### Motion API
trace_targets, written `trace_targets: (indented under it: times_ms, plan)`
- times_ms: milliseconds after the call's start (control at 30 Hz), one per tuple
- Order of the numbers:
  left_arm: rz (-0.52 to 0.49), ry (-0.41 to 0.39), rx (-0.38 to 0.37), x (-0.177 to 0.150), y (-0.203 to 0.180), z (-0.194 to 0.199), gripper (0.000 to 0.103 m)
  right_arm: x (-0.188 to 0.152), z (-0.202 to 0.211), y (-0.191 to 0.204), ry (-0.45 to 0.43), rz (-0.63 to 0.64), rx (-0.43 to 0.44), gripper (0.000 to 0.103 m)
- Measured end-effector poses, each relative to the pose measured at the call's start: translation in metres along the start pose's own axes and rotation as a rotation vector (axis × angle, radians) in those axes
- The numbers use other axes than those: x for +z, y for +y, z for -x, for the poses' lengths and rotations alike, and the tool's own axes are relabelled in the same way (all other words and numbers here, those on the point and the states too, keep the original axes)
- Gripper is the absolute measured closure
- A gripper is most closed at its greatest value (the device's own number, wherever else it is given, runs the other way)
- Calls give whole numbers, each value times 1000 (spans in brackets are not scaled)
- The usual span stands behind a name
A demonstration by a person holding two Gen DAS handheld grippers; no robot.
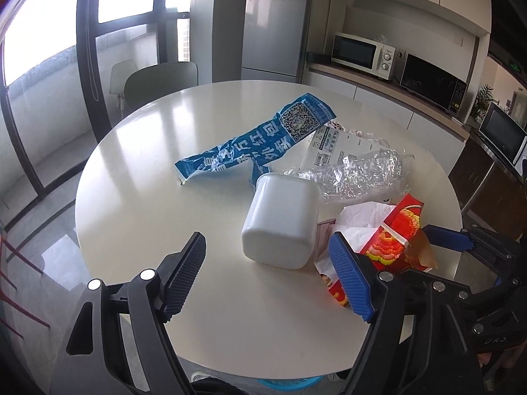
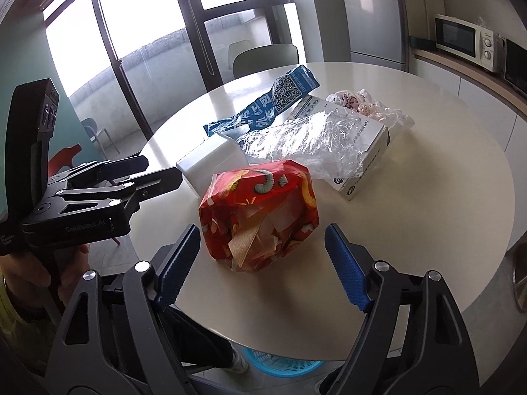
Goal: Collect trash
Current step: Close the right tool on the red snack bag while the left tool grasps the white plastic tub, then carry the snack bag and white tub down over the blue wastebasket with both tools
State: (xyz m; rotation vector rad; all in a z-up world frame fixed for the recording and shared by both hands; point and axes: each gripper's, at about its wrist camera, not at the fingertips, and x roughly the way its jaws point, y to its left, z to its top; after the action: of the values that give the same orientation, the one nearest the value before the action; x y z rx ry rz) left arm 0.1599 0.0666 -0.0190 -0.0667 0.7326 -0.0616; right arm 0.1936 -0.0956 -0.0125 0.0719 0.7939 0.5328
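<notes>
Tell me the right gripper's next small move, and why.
Probably ease the right gripper forward and close on the red snack bag. Its jaws stand open just short of the bag, which lies free on the round table, and a blue basket sits below the table's edge.

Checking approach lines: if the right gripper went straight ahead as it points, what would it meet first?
Most likely the red tissue pack, lying on the table directly between and beyond the open right gripper; depth is uncertain.

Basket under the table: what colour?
Light blue basket, clearest in the right wrist view.
</notes>
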Motion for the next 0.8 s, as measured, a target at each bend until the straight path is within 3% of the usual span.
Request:
trace_targets:
  times_ms: [167, 233, 433, 533, 800]
  plan:
    - [-15, 36, -28, 5, 1, -17, 27, 2, -12, -4, 36, -7, 5, 50]
    - [-23, 53, -36, 5, 0, -24, 27, 0, -15, -6, 52, -13, 19, 67]
    - [-11, 67, -53, 7, 0, -37, 29, -4, -17, -10, 57, -27, 36, 83]
    - [-5, 77, -55, 7, 1, -40, 43, -7, -13, -11, 46, -28, 35, 88]
    - [29, 43, -32, 4, 3, -21, 44, -11, 10, -9, -1, -5, 29, 92]
